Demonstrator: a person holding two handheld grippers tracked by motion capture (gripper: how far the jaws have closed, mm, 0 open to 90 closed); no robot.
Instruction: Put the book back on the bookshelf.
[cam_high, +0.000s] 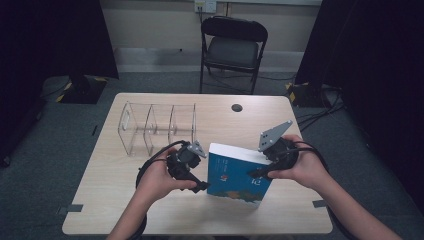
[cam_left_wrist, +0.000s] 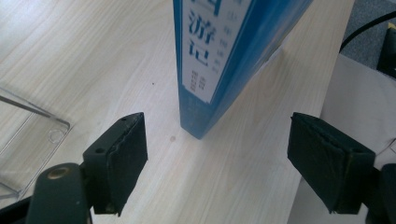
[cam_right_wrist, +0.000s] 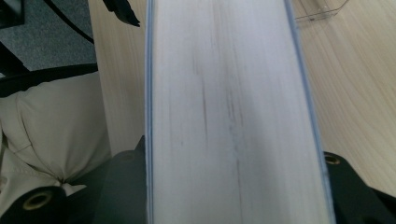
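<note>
The right hand-held gripper (cam_high: 264, 172) is clamped on the blue book (cam_high: 239, 174): in the right gripper view we see its jaws pressed against both covers, with the pale page edge (cam_right_wrist: 229, 112) running up between them. That grip looks meant to keep the book standing upright on the tabletop (cam_high: 150, 200), since a volume this thick would likely tip if let go. The left hand-held gripper (cam_high: 202, 186) waits just beside the book's spine side with its jaws spread wide; in the left gripper view we see the spine's lower corner (cam_left_wrist: 198, 126) ahead of the pads (cam_left_wrist: 128, 161), untouched. We judge it is lined up to take a second hold (or simply to steady the spine). The clear acrylic divider rack (cam_high: 156, 127) sits beyond the book and to its left, near enough that we suspect the book is bound for one of its slots.
</note>
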